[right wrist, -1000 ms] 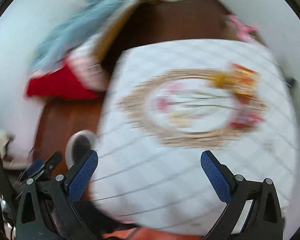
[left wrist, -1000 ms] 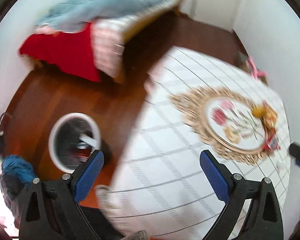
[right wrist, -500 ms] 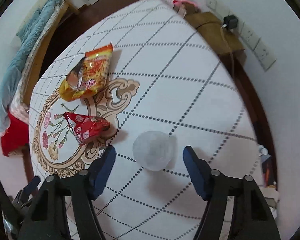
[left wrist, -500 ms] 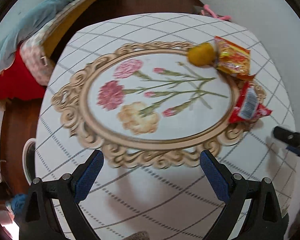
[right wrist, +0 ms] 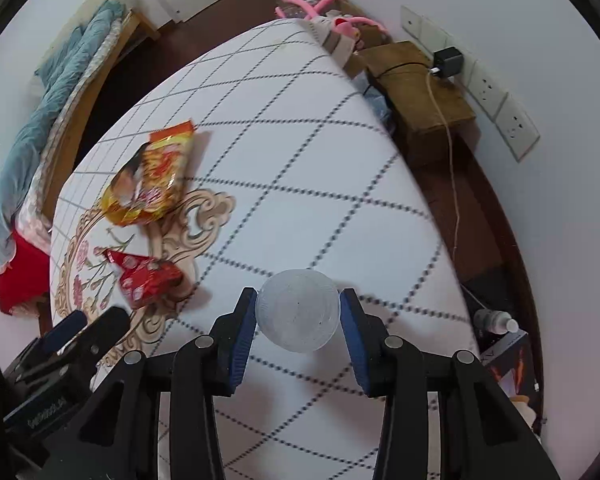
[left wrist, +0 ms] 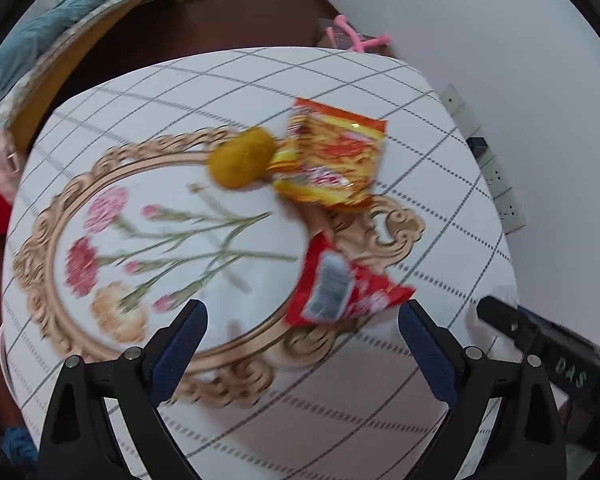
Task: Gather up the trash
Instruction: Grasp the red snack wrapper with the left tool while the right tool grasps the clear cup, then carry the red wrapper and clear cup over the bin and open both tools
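On the round table (left wrist: 380,400) lie an orange snack packet (left wrist: 334,160), a red wrapper (left wrist: 340,292) and a yellow-brown fruit peel (left wrist: 240,156). My left gripper (left wrist: 302,344) is open just short of the red wrapper. In the right wrist view, a clear plastic cup (right wrist: 298,316) lies on the table (right wrist: 300,160) between my right gripper's (right wrist: 298,320) blue pads, which touch or nearly touch its sides. The orange packet (right wrist: 152,176) and red wrapper (right wrist: 148,280) lie to its left. The left gripper's body (right wrist: 60,352) shows at lower left.
A bed with a blue blanket (right wrist: 40,128) stands at the left. A brown box (right wrist: 420,88), wall sockets (right wrist: 496,108), a cable and a pink toy (right wrist: 320,8) sit beyond the table's right edge. A small bottle (right wrist: 494,320) stands at the right.
Both grippers swung from the floor and bin to the table. The left closed in on the red wrapper. The right moved forward and narrowed its jaws around the clear cup.
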A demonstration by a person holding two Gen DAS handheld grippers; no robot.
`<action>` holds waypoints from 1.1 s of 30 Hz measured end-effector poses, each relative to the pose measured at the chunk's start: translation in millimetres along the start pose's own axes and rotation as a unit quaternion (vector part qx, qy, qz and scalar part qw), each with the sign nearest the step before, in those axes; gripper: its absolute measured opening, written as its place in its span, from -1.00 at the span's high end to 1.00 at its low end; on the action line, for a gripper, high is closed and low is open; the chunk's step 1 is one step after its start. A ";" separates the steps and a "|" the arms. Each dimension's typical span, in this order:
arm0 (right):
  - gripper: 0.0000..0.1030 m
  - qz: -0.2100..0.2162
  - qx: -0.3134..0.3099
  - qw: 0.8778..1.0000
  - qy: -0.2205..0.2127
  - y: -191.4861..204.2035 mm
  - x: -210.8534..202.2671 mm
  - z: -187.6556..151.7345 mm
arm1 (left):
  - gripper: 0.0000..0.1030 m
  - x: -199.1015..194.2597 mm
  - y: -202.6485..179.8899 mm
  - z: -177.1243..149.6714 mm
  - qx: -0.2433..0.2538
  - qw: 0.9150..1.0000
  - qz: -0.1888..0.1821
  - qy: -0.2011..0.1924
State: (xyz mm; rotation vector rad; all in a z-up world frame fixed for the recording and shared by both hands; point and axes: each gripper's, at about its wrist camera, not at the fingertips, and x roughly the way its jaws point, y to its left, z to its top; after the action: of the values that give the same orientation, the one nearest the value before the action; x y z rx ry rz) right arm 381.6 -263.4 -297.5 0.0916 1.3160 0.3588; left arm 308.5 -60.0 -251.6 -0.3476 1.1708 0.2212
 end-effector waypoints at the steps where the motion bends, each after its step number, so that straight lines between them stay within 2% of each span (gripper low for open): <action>1: 0.14 -0.001 0.001 1.000 0.000 -2.0 -0.8 0.4 | -0.88 2.7 -2.8 2.3 0.004 1.000 -0.001 0.000; 3: 0.14 -0.003 0.001 1.000 -0.002 -3.8 -1.5 0.6 | -0.77 6.7 -8.1 5.1 0.015 1.000 0.000 -0.001; 4: 0.14 -0.003 0.001 1.000 -0.002 -5.3 -2.4 0.6 | -0.59 9.6 -10.1 8.3 0.020 1.000 0.002 0.000; 6: 0.14 -0.005 -0.001 1.000 -0.002 -4.3 -1.8 1.2 | -0.40 12.6 -14.5 10.5 0.027 1.000 0.006 0.003; 7: 0.14 -0.004 -0.002 1.000 -0.002 -3.5 -1.1 1.7 | -0.16 12.5 -15.7 12.0 0.029 1.000 0.006 0.001; 8: 0.14 -0.005 -0.002 1.000 -0.002 -1.7 -0.5 0.8 | 0.00 12.5 -16.5 12.6 0.029 1.000 0.008 0.000; 9: 0.14 -0.005 -0.002 1.000 -0.003 -0.8 -0.3 0.0 | 0.03 13.3 -15.9 12.8 0.030 0.999 0.009 -0.002; 13: 0.14 -0.002 -0.006 1.000 -0.003 4.0 -0.5 -2.1 | 0.42 3.6 -14.2 10.9 0.043 0.999 0.012 -0.022; 20: 0.14 0.009 -0.020 1.000 -0.011 16.8 -14.4 -8.0 | 0.46 -28.7 -1.5 4.4 0.043 0.998 0.019 -0.052; 26: 0.14 0.022 -0.050 0.998 -0.024 41.4 -38.3 -16.3 | 0.46 -80.7 21.3 -3.4 0.030 0.995 0.033 -0.094; 33: 0.14 0.054 -0.092 0.993 -0.045 91.0 -76.1 -28.5 | 0.46 -153.7 78.0 -19.1 0.001 0.988 0.061 -0.144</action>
State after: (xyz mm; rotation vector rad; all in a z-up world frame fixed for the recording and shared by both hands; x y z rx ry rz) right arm 320.0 -205.1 -209.8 0.0241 1.1869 0.5612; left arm 207.1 6.5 -127.6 -0.2332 0.9062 0.3663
